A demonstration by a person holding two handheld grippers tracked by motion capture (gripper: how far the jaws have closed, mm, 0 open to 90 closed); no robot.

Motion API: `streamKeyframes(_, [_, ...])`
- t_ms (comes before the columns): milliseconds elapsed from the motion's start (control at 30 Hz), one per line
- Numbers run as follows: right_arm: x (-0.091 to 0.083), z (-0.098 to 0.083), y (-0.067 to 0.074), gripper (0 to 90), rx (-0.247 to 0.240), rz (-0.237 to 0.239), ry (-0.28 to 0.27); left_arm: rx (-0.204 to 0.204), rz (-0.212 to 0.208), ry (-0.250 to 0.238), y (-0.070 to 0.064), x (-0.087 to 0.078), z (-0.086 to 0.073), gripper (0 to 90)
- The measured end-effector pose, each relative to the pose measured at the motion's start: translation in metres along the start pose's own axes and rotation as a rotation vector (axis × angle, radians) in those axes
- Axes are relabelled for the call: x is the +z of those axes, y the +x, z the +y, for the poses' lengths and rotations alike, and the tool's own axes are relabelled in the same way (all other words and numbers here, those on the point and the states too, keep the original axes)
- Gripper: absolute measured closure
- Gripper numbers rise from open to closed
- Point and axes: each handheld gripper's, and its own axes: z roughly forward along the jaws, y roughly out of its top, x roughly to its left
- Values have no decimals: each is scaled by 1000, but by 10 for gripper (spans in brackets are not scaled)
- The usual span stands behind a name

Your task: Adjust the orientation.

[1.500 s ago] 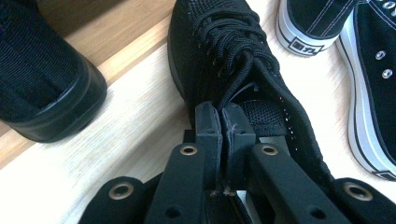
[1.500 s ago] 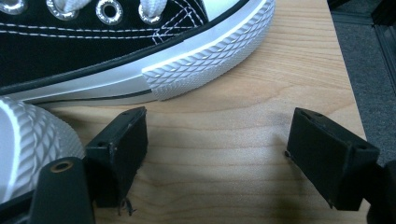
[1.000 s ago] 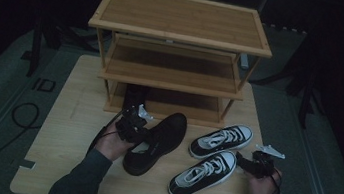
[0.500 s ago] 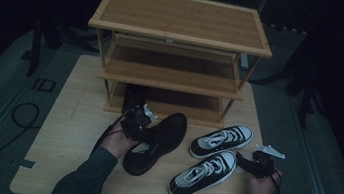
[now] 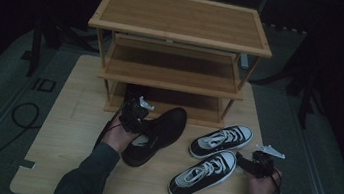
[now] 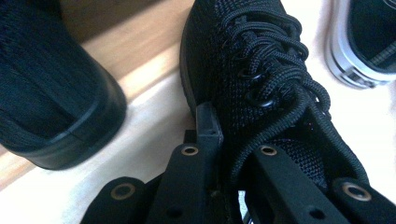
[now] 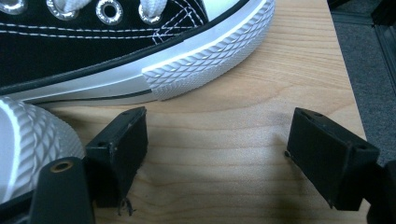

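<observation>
**Left gripper clamping a black shoe's collar in front of a wooden rack**

Seen from the high view, a person is sitting at a light wooden table (image 5: 77,115) with a three-shelf wooden shoe rack (image 5: 178,32) standing at its far side. The left gripper (image 5: 133,117) is gripping a black knit shoe (image 5: 157,135) lying on the table just in front of the rack's lowest shelf. In the left gripper view its jaws have just been closing, and they are now pinching the shoe's side wall beside the black laces (image 6: 275,70), one jaw outside, one inside the opening. A second black shoe (image 6: 46,93) is resting on the lowest shelf close by.

The right gripper (image 7: 215,144) is hovering with jaws spread and nothing between them, beside a pair of black-and-white canvas sneakers (image 5: 209,160).

Likely risks: the soft knit wall could be slipping out of the pinch as the shoe is lifting, letting it tip toe-down or drop; the toe could be catching the shelf edge or bumping the shoe already shelved.

No brand name, label or writing on the shoes or rack is readable.
</observation>
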Motion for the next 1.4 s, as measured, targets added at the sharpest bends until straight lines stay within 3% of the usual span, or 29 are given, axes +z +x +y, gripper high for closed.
streamKeyframes(200, [0,0,0,202,-1,0,0,-42,19,-24,11,6,10,877])
streamKeyframes(533, [0,0,0,202,-1,0,0,-132,117,-76,22,22,30,877])
streamKeyframes(767, [0,0,0,202,-1,0,1,-160,200,-90,25,27,38,875])
streamKeyframes(1200, [0,0,0,202,-1,0,1,-174,330,-98,24,29,33,836])
streamKeyframes(1400, [0,0,0,202,-1,0,0,-158,294,-104,24,26,32,688])
